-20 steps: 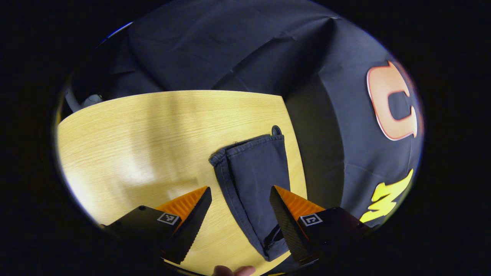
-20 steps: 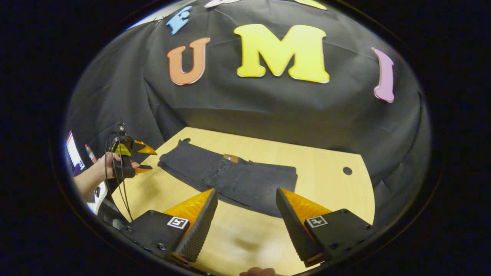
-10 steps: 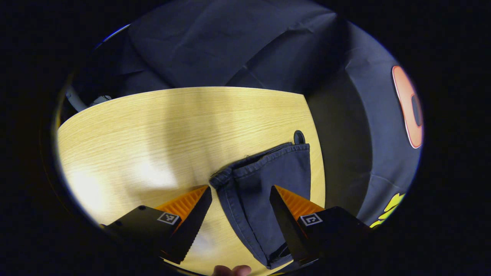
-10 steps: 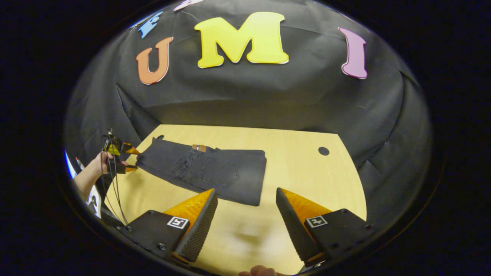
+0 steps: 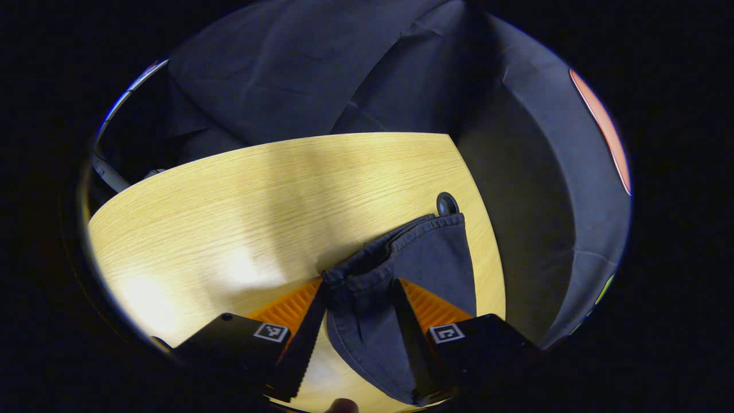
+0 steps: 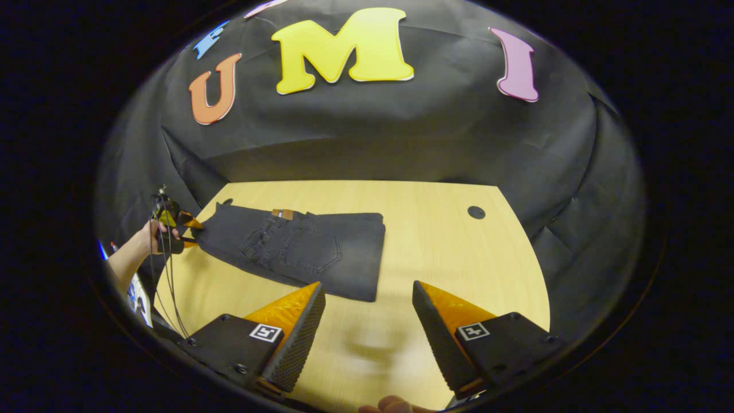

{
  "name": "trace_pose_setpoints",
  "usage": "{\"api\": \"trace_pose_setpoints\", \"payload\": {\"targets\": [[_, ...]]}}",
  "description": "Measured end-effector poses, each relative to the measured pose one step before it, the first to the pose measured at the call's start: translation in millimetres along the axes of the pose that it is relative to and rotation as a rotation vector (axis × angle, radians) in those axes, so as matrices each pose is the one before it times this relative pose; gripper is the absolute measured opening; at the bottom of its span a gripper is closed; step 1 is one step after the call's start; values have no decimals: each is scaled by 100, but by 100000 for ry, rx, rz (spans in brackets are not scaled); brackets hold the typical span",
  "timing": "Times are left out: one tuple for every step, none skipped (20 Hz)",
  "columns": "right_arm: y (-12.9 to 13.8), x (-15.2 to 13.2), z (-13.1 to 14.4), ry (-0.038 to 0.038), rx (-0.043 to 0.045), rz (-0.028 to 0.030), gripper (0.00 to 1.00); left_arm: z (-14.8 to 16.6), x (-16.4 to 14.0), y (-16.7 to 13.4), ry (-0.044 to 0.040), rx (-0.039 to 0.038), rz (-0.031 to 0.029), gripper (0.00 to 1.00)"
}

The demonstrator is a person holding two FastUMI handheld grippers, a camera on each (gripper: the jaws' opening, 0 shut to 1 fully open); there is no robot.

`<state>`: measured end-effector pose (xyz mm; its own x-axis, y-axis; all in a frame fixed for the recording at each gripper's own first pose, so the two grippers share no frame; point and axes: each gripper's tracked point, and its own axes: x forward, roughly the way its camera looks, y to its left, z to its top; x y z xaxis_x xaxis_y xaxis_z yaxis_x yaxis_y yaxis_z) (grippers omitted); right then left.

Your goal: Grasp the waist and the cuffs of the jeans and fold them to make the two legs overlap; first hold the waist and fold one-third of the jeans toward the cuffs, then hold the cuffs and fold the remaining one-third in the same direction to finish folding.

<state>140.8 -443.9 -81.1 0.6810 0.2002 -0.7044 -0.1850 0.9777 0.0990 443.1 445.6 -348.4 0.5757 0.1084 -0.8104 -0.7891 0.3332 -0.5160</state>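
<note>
Dark jeans (image 6: 304, 249) lie on the wooden table (image 6: 447, 246), legs overlapped and the waist third folded over, with the waist patch (image 6: 282, 213) facing up. In the left gripper view the stacked cuffs (image 5: 436, 258) bunch up between the fingers of my left gripper (image 5: 360, 282), which is shut on their near corner. The right gripper view shows that left gripper (image 6: 186, 229) at the cuff end, held by a hand (image 6: 140, 244). My right gripper (image 6: 368, 287) hangs open above bare table, just short of the folded edge, holding nothing.
A round cable hole (image 5: 446, 203) sits just beyond the cuffs near the table edge; a second hole (image 6: 475, 211) lies at the far right. Black cloth walls close in the table's back and sides. Cables (image 6: 166, 275) hang from the left gripper.
My left gripper has moved forward onto the cuffs and its fingers have closed on them, bunching the cloth. The right gripper view has shifted a little, with the gripper still open.
</note>
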Motion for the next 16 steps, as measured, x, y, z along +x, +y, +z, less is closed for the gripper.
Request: {"api": "trace_pose_setpoints", "payload": {"targets": [[-157,-52,-256,541,986,-181,95,-60,71,107,-187,-931,-502,64],[-110,-90,-247,220,847,-351,95,78,175,3,-707,-1077,-312,58],[-242,-256,-150,-295,512,-789,95,-92,-15,47,825,-1041,-957,36],[-479,-244,77,-1434,192,-1806,95,83,63,-308,-983,-2214,-1376,43],[-220,-273,-36,-721,142,-650,92,-40,62,-228,-817,-1196,-965,24],[28,-460,-437,134,210,-218,95,-20,181,6,-538,-528,-404,20],[-83,-373,-323,330,127,-263,95,2,41,-120,-1085,324,-269,14],[-172,-402,-196,-21,-173,-332,95,11,-57,-352,-1091,643,-906,11],[-275,-503,47,-1089,-289,-1206,95,-5,-226,-589,-873,918,-1763,9],[-611,-451,57,-1665,-629,-2708,92,96,-178,-569,-930,1645,-1854,8],[-598,-419,334,-2495,-549,-2791,96,132,-392,-607,-755,1728,-1482,8],[7,-560,178,-1491,251,-513,96,147,-359,-663,-808,2078,-1773,8],[-37,-663,65,-1221,530,-331,96,112,-361,-714,-775,2691,-1677,7],[-211,-499,-47,-830,143,-457,97,163,-473,-927,-1046,2273,-2257,8],[-149,-576,-31,-751,121,-328,96,118,-554,-1087,-1218,1914,-2448,8],[-30,-504,-147,-651,369,435,96,-302,-683,-1345,-1393,1848,-2513,8]]}}
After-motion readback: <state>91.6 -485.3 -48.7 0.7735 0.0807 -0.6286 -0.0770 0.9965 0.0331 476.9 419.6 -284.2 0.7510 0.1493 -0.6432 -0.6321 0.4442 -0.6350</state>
